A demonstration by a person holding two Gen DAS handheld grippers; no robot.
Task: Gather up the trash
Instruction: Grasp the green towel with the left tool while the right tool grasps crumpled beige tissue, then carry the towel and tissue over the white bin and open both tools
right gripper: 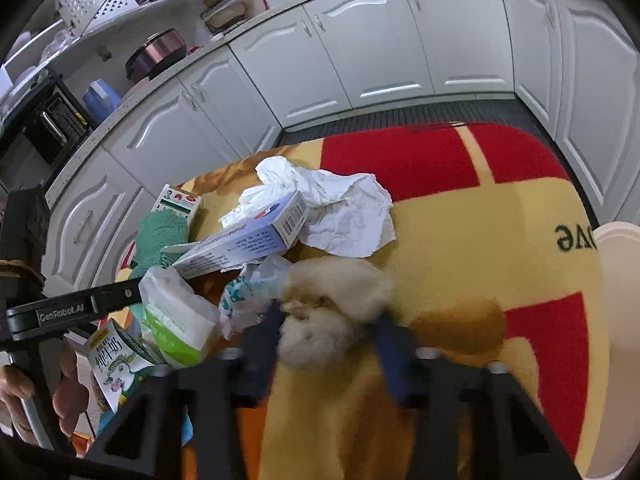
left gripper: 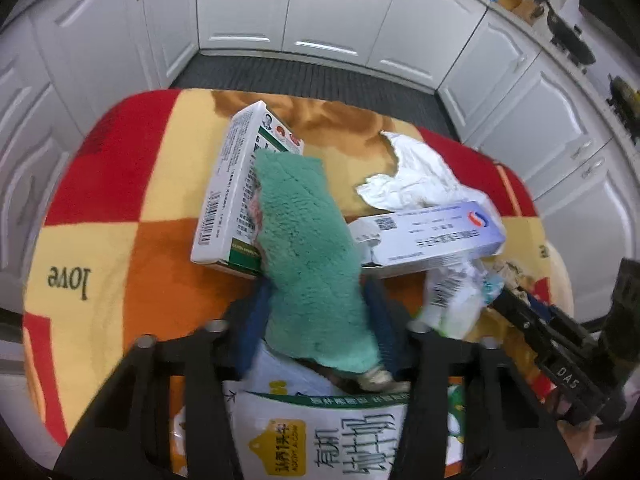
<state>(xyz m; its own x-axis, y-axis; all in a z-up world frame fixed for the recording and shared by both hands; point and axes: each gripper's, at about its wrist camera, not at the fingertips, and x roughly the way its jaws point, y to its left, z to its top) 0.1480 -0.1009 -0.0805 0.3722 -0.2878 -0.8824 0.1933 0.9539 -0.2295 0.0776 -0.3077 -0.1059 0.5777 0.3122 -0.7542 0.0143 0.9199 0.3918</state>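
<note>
My left gripper point(left gripper: 316, 312) is shut on a green fluffy cloth point(left gripper: 308, 256), held above a milk carton point(left gripper: 320, 436). A green-and-white medicine box point(left gripper: 236, 188) lies behind the cloth, a blue-and-white box point(left gripper: 428, 236) to its right, and crumpled white tissue point(left gripper: 416, 176) beyond. My right gripper point(right gripper: 328, 320) is shut on a cream fluffy cloth point(right gripper: 332, 304). In the right wrist view the tissue point(right gripper: 340, 208), the blue-and-white box point(right gripper: 248, 236), a tissue pack point(right gripper: 176, 320), a plastic wrapper point(right gripper: 252, 292) and the green cloth point(right gripper: 160, 240) lie to the left.
All trash lies on a red, yellow and orange blanket point(right gripper: 480, 220) covering a table. White kitchen cabinets point(right gripper: 360, 48) surround it beyond a dark floor mat point(left gripper: 312, 76). A white container rim point(right gripper: 620, 320) stands at the right edge.
</note>
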